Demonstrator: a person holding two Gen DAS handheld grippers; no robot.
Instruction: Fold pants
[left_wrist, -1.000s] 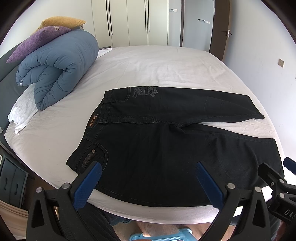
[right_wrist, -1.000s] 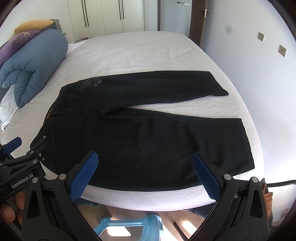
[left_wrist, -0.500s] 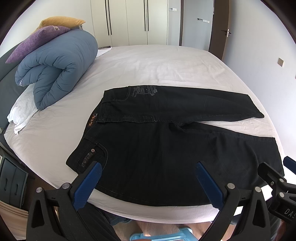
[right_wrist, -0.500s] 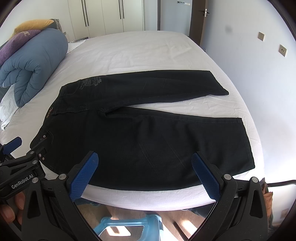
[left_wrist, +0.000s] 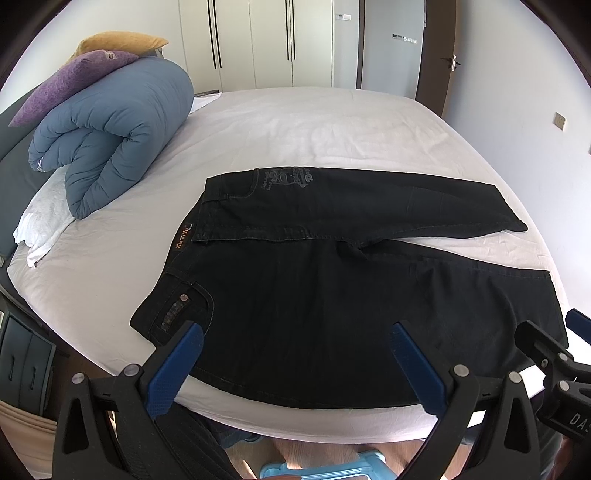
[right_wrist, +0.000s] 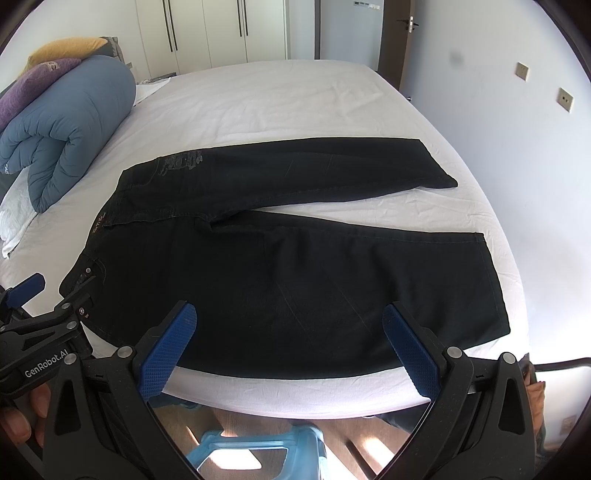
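The black pants (left_wrist: 332, 280) lie flat on the bed (left_wrist: 295, 125), legs splayed toward 3 o'clock; likely heavy, limp denim, best taken at waistband and hem; left gripper (left_wrist: 295, 365) and right gripper (right_wrist: 291, 347) fingers spread wide, holding nothing.

**Two wrist views from the bed's near edge**

Both views are taken from just off the near edge of the bed (left_wrist: 295, 122), facing across it toward the wardrobe. The pants (left_wrist: 332, 295) (right_wrist: 295, 266) are shared; the left view is set nearer the waistband, the right nearer the hems.
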